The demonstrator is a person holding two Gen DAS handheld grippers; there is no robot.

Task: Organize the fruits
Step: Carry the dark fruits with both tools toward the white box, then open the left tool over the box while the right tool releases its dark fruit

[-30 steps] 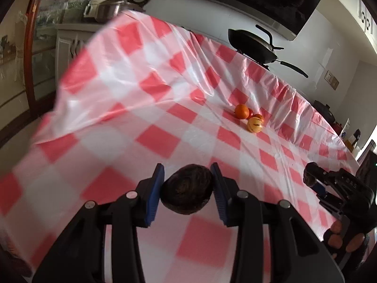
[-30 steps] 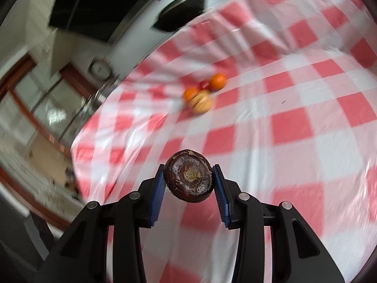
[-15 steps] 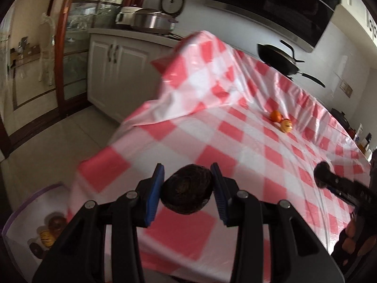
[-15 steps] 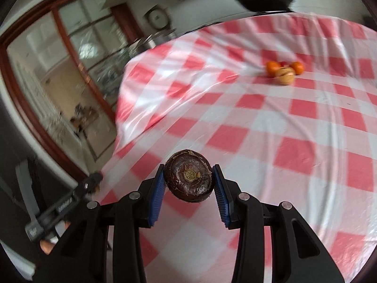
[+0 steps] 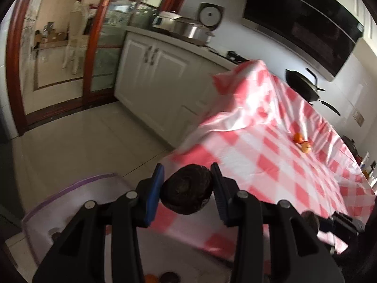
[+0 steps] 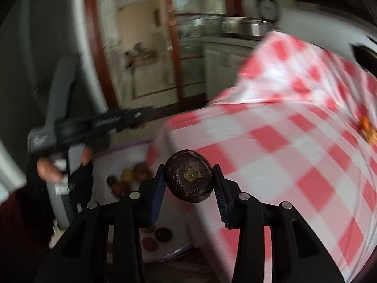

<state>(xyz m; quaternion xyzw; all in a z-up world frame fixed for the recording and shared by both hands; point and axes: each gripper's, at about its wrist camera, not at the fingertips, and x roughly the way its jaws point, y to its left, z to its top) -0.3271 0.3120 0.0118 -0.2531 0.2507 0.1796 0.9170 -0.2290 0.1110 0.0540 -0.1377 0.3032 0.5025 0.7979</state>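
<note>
gripping a dark brown round fruit point(image 5: 186, 193) between its blue pads, the left gripper point(image 5: 187, 194) has its jaws clamped on it, held in the air over the near corner of the tabletop point(image 5: 278, 162), which wears a red and white checked cloth. right gripper point(image 6: 188, 184) likewise has jaws clamped on a second dark round fruit point(image 6: 188, 179), stem scar facing the camera, held just off the near edge of the tabletop point(image 6: 271, 165). white bin with purple rim point(image 5: 59, 198) sits on the floor below the near corner, beside the table; in the right wrist view the bin point(image 6: 122, 155) holds several fruits point(image 6: 132, 176), dark and yellowish, more dark ones point(image 6: 162, 234) lower down behind the gripper frame. exact kinds blurred, cannot tell. in the left wrist view two orange fruits point(image 5: 301, 141) lie together on the tabletop toward its far edge, well apart from both grippers; same pair point(image 6: 367, 129) blurred at the right edge of the right wrist view. dark wok point(image 5: 304, 85) at the far edge of the tabletop. person's left hand point(image 6: 49, 169) grips the left gripper's handle above the bin. white cabinet point(image 5: 153, 75) with metal pot point(image 5: 190, 29) on its counter behind the table. right wrist view is motion blurred
</note>
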